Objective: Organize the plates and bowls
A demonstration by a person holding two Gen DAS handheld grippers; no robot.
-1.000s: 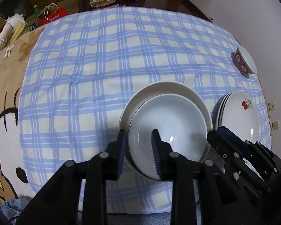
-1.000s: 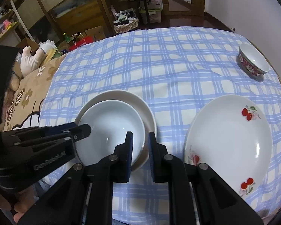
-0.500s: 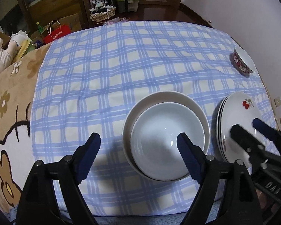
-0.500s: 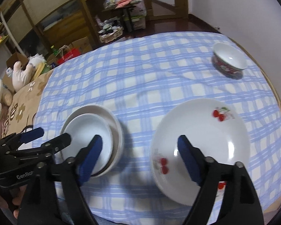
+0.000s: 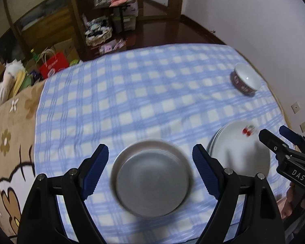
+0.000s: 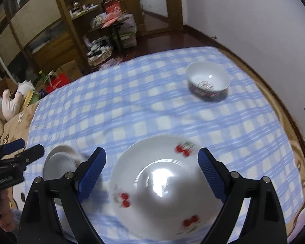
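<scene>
A white bowl nested in a larger white bowl (image 5: 151, 178) sits near the table's front edge, below my open, empty left gripper (image 5: 150, 169). It also shows in the right wrist view (image 6: 60, 163). A stack of cherry-print plates (image 6: 168, 185) lies to its right, below my open, empty right gripper (image 6: 152, 174); it shows in the left wrist view (image 5: 235, 152) too. A small bowl with a dark red patterned outside (image 6: 207, 83) stands far right, also in the left wrist view (image 5: 246, 80).
The round table wears a blue checked cloth (image 5: 132, 101). A brown cartoon blanket (image 5: 8, 142) lies at the left. Shelves, boxes and bags (image 5: 55, 63) stand beyond the table. A white wall (image 6: 254, 20) is close on the right.
Both grippers opened wide; the left let go of the white bowl in the larger bowl. Both then rose and drew back from the table, the right moving over the cherry plates.
</scene>
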